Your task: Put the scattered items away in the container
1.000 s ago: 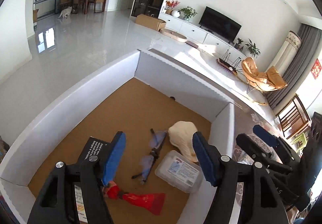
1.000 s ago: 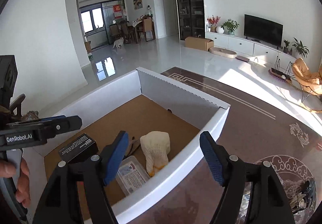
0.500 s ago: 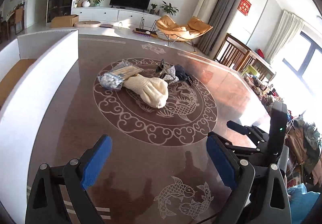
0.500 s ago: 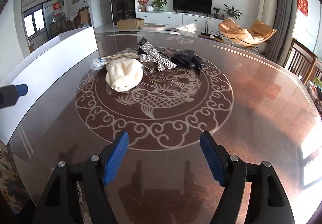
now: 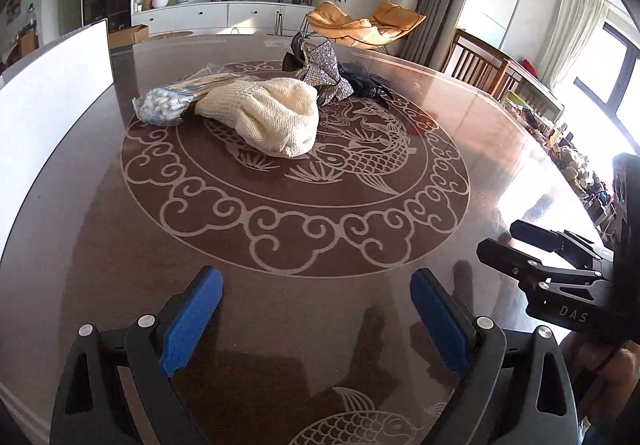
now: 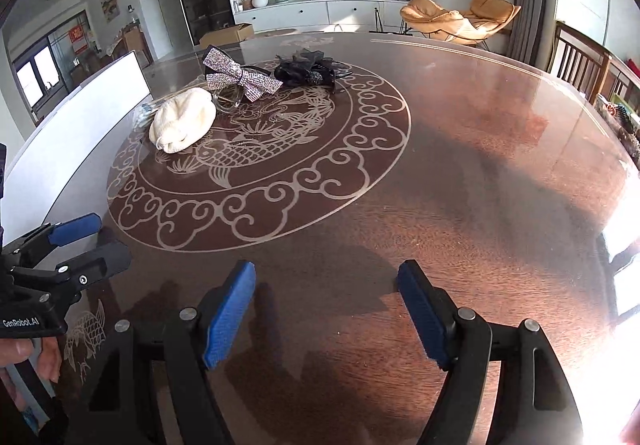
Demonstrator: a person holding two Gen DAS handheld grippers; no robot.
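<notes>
Glove (image 5: 276,117) mid-table (image 5: 440,205), swabs pkt (image 5: 164,105) left, bow (image 5: 326,73) behind, box (image 5: 52,101) far left

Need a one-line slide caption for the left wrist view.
Open left gripper hovers empty over the patterned table, facing a cream knit glove, bagged cotton swabs and a sequined bow.

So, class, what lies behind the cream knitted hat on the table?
A bag of cotton swabs, a sparkly bow and a black hair clip. The hat covers part of the swab bag.
</notes>
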